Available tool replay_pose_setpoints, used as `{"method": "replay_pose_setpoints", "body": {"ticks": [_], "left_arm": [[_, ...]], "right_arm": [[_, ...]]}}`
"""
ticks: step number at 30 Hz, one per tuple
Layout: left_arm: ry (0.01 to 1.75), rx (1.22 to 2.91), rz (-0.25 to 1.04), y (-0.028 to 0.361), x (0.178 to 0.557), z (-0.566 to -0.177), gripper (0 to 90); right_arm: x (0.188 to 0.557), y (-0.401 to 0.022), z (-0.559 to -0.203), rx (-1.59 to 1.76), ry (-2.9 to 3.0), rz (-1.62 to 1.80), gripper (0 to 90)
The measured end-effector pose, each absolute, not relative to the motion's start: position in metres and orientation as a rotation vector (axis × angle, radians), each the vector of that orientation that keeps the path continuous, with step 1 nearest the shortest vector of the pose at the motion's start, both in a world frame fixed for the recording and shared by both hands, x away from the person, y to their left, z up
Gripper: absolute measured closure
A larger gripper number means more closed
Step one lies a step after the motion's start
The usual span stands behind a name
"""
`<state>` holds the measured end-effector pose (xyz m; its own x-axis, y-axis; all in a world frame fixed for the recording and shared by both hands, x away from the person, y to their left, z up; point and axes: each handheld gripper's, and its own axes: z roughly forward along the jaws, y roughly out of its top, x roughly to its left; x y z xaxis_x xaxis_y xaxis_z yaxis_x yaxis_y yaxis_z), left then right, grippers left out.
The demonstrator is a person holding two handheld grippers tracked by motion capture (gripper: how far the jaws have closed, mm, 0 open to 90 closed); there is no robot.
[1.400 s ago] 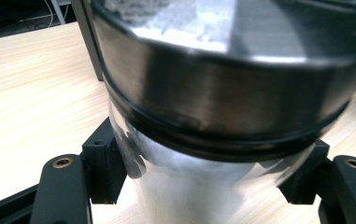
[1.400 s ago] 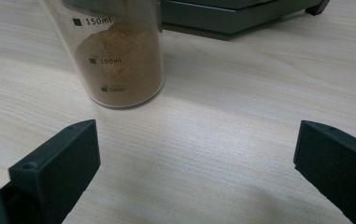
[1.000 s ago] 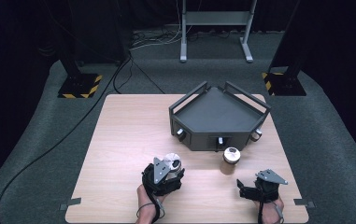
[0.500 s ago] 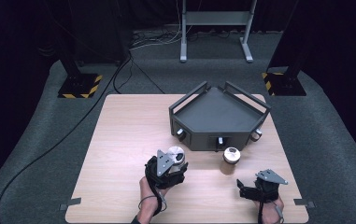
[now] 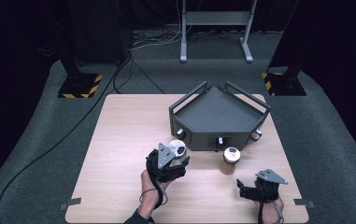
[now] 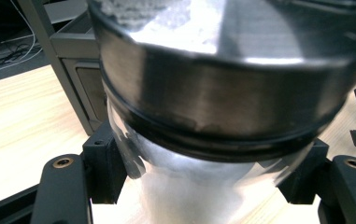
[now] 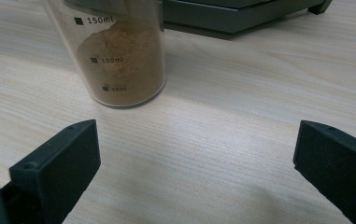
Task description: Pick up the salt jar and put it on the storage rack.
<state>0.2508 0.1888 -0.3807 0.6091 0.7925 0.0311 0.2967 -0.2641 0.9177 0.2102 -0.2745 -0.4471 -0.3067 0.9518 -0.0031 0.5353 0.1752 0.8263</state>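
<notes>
Left hand-held gripper [image 5: 178, 156] clamps a jar [image 6: 203, 140] with a metal lid, white contents, at 9 o'clock of the brown jar [image 5: 230, 161]. The brown jar holds tan powder above its 100 ml mark and stands at 6 o'clock of the grey tray [image 5: 222, 112]. Right hand-held gripper [image 7: 194, 158] open, empty, over the pale wood tabletop [image 5: 119, 140]. Dark carpet around.

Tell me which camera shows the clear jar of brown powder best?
The right gripper view: the clear jar of brown powder stands close, its volume marks readable. The high view shows that jar small, by the dark grey tray. The left gripper view doesn't help.
</notes>
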Motion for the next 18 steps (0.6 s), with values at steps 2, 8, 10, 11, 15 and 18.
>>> {"method": "replay_pose_setpoints", "body": {"ticks": [2,8,10,11,15,18], "left_arm": [[0.875,1.833,0.620,0.187,0.254,-0.378,30.9],[0.867,1.838,0.624,0.186,0.261,-0.374,30.9],[0.868,1.840,0.624,0.185,0.263,-0.372,30.9],[0.869,1.841,0.625,0.185,0.264,-0.372,30.9],[0.871,1.842,0.627,0.184,0.269,-0.370,30.9],[0.870,1.845,0.630,0.184,0.271,-0.368,31.0]], "right_arm": [[0.210,-0.274,-0.447,1.396,1.920,1.012,0.0],[0.210,-0.275,-0.447,1.397,1.920,1.013,0.0],[0.210,-0.275,-0.447,1.396,1.919,1.013,0.0],[0.210,-0.275,-0.447,1.396,1.919,1.014,0.0],[0.210,-0.275,-0.447,1.397,1.919,1.014,0.0],[0.210,-0.275,-0.447,1.397,1.920,1.014,0.0]]}}
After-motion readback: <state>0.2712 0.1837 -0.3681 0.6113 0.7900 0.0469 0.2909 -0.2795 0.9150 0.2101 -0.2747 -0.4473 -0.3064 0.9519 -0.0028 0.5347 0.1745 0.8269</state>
